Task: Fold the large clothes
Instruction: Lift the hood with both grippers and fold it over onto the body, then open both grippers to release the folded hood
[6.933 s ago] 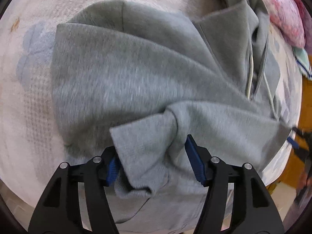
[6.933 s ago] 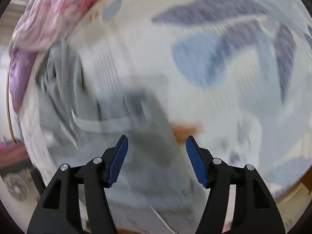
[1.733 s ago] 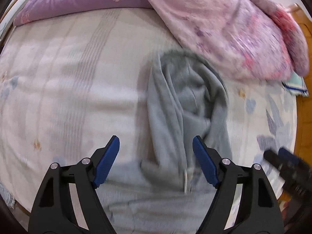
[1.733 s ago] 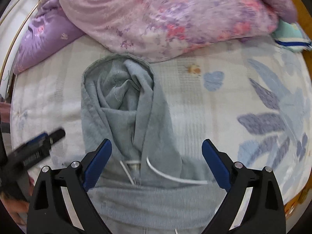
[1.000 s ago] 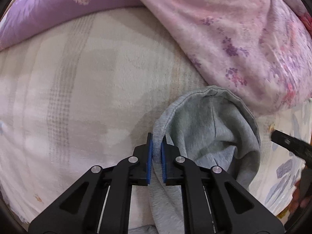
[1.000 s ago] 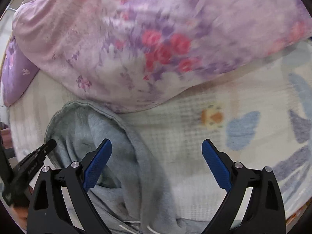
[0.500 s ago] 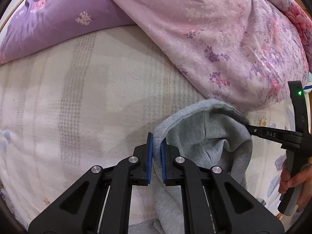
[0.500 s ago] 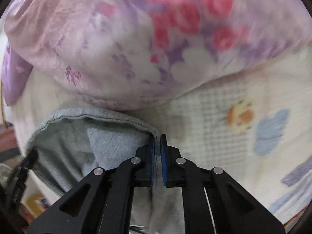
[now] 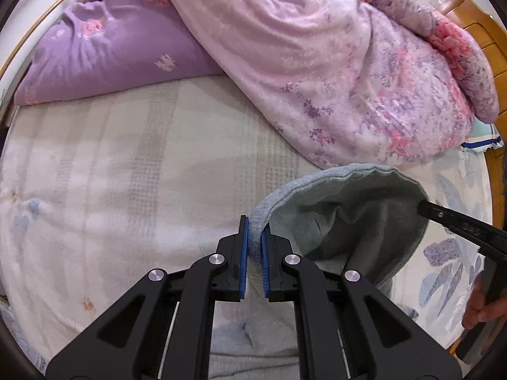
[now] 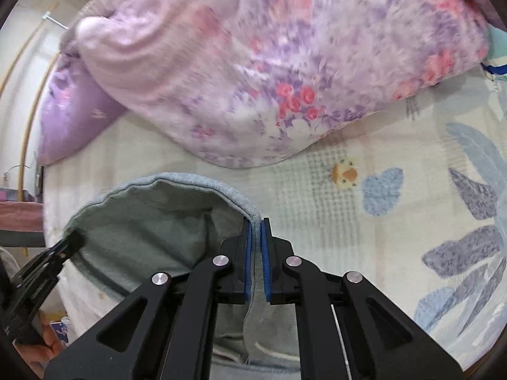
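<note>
While spread across most of both views, bed sheet (image 9: 126,174), pale cream with faded checks, blue leaf prints and a small orange figure (image 10: 347,172) toward the right side. Heaped at the far end: pink floral quilt (image 9: 332,72), bunched and folded over itself; beside it, on the left, purple pillow (image 9: 104,50). Wooden furniture (image 9: 475,28) just past the quilt at the right edge, a white-and-blue cloth (image 9: 481,144) tucked below it.

Nearer, lifted off the sheet: grey hoodie (image 9: 348,221), its hood held open like a pouch, ribbed hem curving across the top, paler lining showing inside, nothing in the hollow but its own folds. Rest of the garment hanging below the tools, a white drawstring (image 10: 272,350) visible low in the right wrist view.

Left gripper (image 9: 253,243) pointing steeply down, blue pads pressed together on the hood's left rim. Right gripper (image 10: 256,237) likewise steeply down, pinching the opposite rim; seen from the left camera as a black bar entering the hood's far side. Bare fingers (image 9: 478,310) wrapped round the right tool's handle at the frame edge; another hand (image 10: 41,348) low at the left of the right wrist view.
</note>
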Motion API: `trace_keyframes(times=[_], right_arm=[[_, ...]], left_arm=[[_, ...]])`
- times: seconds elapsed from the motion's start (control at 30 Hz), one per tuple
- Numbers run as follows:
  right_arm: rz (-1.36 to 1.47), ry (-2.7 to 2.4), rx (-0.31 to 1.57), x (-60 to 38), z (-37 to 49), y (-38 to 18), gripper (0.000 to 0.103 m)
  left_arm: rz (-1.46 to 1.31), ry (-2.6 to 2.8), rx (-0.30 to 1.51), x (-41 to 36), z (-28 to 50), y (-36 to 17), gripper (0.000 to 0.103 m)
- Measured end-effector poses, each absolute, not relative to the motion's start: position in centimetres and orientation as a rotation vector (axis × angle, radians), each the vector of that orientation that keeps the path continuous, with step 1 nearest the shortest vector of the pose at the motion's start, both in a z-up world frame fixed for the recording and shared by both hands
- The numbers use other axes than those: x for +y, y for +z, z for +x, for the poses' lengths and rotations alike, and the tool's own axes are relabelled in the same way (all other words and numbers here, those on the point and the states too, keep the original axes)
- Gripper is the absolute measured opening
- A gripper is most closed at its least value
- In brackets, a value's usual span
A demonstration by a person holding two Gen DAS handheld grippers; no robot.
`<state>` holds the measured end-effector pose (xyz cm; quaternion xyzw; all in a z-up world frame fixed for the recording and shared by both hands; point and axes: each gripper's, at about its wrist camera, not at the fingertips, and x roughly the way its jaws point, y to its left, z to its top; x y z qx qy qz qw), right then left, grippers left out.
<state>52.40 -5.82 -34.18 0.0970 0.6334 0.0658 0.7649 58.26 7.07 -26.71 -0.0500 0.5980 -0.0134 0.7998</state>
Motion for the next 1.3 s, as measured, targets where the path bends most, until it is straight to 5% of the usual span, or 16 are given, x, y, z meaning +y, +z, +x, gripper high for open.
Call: trace_keyframes(times=[0.37, 0.63, 0.8, 1.1, 1.17, 1.23, 1.3], right_arm=[[0.222, 0.264, 1.189, -4.7, 39.6, -24.4, 0.005], [0.168, 0.374, 1.153, -5.5, 27.1, -22.3, 0.006], [0.13, 0.423, 1.256, -6.4, 18.8, -26.3, 0.006], [0.178, 0.265, 1.662, -9.7, 10.2, -41.9, 0.01], [0.271, 0.265, 1.679, -10.7, 9.3, -41.8, 0.011], [0.291, 0.277, 1.661, -10.9, 9.0, -40.1, 0.022], [0.264, 0.266, 1.591, -10.7, 9.7, -37.6, 0.05]], left_arm=[[-0.097, -0.023, 1.154, 7.3, 46.2, -19.5, 0.007], [-0.135, -0.096, 1.109, 7.8, 32.9, -18.2, 0.007], [-0.158, -0.095, 1.199, 8.8, 24.6, -22.4, 0.008], [-0.129, -0.064, 1.556, 8.2, 14.3, -35.8, 0.008], [-0.137, -0.079, 1.544, 8.4, 13.2, -35.1, 0.017], [-0.152, -0.093, 1.499, 8.6, 12.7, -33.4, 0.032], [-0.162, -0.115, 1.44, 8.7, 13.4, -32.4, 0.033]])
